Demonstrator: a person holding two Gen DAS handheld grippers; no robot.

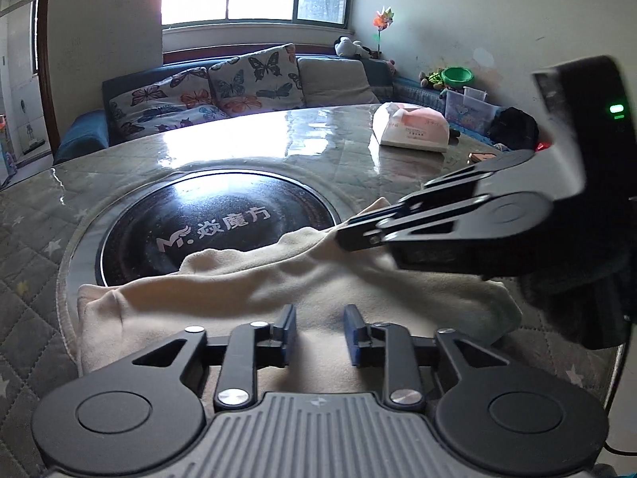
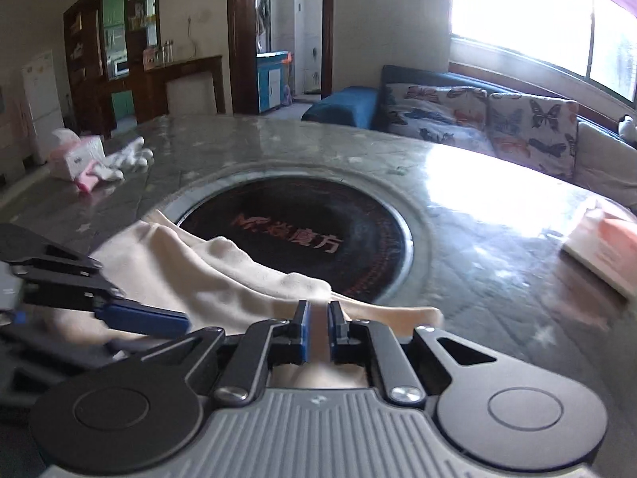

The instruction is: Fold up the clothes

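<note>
A cream garment [image 1: 278, 279] lies bunched on the round table, partly over the black induction plate [image 1: 223, 215]. My left gripper [image 1: 319, 328] hovers open just above the garment's near part, nothing between its fingers. My right gripper [image 2: 318, 330] has its fingers close together with cream cloth [image 2: 223, 275] between them, holding the garment's edge. In the left wrist view the right gripper [image 1: 346, 235] comes in from the right, pinching the cloth's far edge. In the right wrist view the left gripper's blue finger [image 2: 147, 320] lies over the cloth at the left.
A tissue pack [image 1: 412, 127] sits at the table's far right. White and pink small clothes and a tissue box [image 2: 79, 157] lie on the far left of the table [image 2: 458, 239]. A sofa with butterfly cushions [image 1: 239, 79] stands behind the table.
</note>
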